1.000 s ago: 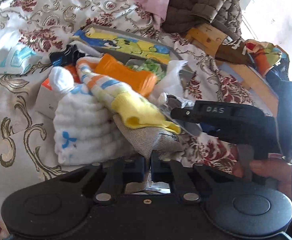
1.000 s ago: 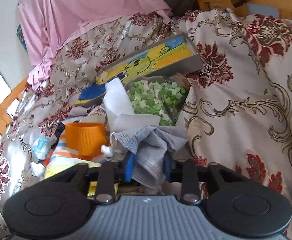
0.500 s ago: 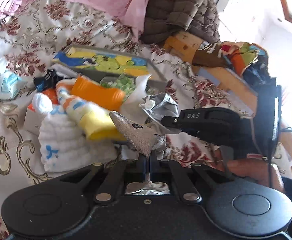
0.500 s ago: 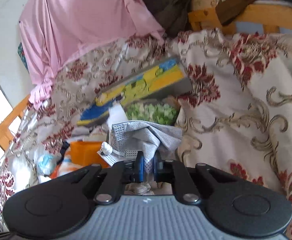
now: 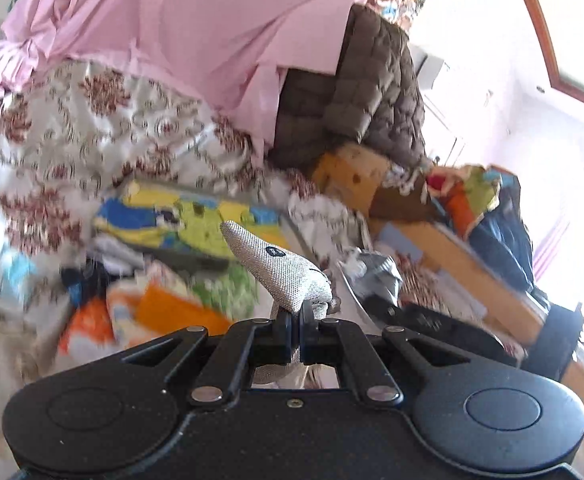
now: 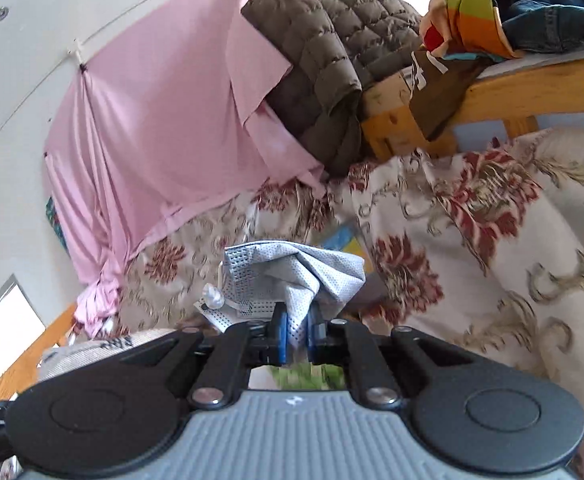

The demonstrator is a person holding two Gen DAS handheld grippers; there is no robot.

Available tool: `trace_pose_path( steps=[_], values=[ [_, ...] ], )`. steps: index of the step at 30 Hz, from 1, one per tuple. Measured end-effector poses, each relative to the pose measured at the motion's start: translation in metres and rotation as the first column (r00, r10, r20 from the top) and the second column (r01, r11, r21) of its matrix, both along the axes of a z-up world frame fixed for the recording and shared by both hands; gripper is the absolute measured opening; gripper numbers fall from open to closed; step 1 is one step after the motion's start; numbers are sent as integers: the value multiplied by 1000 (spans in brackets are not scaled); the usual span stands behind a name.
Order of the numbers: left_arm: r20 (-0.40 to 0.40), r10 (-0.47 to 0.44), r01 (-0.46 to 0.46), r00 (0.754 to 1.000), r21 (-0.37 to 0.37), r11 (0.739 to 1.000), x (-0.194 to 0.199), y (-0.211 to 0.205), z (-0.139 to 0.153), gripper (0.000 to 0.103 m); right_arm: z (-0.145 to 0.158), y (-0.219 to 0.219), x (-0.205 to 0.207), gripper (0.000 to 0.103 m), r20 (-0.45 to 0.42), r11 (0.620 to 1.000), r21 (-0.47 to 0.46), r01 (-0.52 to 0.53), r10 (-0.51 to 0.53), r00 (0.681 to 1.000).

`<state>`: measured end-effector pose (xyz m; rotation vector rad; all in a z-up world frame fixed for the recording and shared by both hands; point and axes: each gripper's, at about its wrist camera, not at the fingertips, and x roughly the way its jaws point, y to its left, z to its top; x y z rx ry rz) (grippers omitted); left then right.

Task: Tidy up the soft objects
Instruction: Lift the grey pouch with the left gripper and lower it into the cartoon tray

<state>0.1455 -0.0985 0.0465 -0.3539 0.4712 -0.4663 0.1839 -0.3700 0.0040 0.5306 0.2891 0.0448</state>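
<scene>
My left gripper (image 5: 296,322) is shut on a grey woven fabric piece (image 5: 280,266) with a small dark label, which hangs lifted above the bed. Below it lies a blurred pile of soft things (image 5: 140,304): orange, yellow and striped cloth. My right gripper (image 6: 295,334) is shut on a light blue-grey mesh cloth (image 6: 292,272) with a white tag, also raised off the bed. In the left wrist view the right gripper's black body (image 5: 443,328) shows at lower right, with the mesh cloth (image 5: 375,270) above it.
A floral bedspread (image 6: 471,240) covers the bed. A colourful cartoon-print box (image 5: 180,220) lies behind the pile. A pink sheet (image 6: 164,128) hangs on the wall. A brown quilted jacket (image 6: 331,56) and several clothes (image 6: 511,12) drape over the wooden bed frame (image 6: 531,80).
Both grippers have risen with their cloths, and the views now tilt up toward the wall. The right gripper's jaws went from wide around the mesh cloth to pinched on it.
</scene>
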Motion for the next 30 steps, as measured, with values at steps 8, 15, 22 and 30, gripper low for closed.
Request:
trace_pose_path(
  steps=[8, 15, 22, 30],
  values=[
    [100, 77, -73, 992, -41, 996, 76, 1, 25, 2, 7, 4, 96, 11, 18, 999, 14, 33, -34, 999],
    [84, 137, -136, 987, -13, 991, 167, -10, 11, 3, -12, 8, 160, 11, -25, 997, -82, -17, 15, 1000],
    [-23, 180, -180, 983, 1, 984, 241, -22, -30, 3, -29, 10, 197, 11, -122, 986, -158, -56, 37, 992],
    [-185, 214, -221, 959, -18, 975, 282, -23, -67, 3, -42, 14, 207, 16, -215, 980, -174, -93, 54, 975]
  ],
)
